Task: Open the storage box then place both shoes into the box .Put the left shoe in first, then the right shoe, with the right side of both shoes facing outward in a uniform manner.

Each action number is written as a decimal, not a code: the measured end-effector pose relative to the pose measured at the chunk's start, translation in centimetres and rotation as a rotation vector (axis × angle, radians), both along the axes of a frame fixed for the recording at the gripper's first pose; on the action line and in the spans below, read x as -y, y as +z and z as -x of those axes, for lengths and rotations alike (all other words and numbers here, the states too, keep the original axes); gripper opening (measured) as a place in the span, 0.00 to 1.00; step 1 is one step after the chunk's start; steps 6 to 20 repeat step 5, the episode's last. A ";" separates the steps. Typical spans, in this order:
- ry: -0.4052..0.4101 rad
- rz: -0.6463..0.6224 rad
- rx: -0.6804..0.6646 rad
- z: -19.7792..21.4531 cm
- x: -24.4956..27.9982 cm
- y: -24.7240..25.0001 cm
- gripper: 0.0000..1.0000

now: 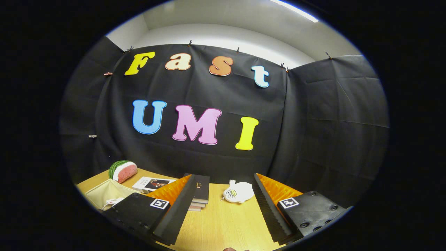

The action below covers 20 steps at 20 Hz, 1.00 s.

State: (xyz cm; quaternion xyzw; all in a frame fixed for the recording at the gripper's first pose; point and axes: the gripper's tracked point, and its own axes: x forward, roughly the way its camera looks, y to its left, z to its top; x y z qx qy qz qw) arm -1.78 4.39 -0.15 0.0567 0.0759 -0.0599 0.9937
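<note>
Off to the left of the gripper (223, 212), low beside its left finger, what seems to be the storage box (104, 195) is sitting on the wooden table (223, 223), a pale fabric-walled bin; its top is partly hidden, so whether it is open is hard to tell. The fingers are spreading wide apart and pinching nothing, pointing straight ahead at a stack of books (199, 195) and a white plush toy (238, 192). Reaching the box is probably calling for a swing leftward and downward.
</note>
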 end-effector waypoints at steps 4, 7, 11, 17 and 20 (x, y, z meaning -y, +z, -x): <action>-0.002 -0.005 -0.007 0.0 -0.1 -0.3 0.98; -0.002 -0.005 -0.010 0.0 -0.1 -0.3 0.98; -0.002 -0.005 -0.010 0.0 -0.1 -0.3 0.98; -0.002 -0.005 -0.010 0.0 -0.1 -0.3 0.98; -0.002 -0.005 -0.010 0.0 -0.1 -0.3 0.98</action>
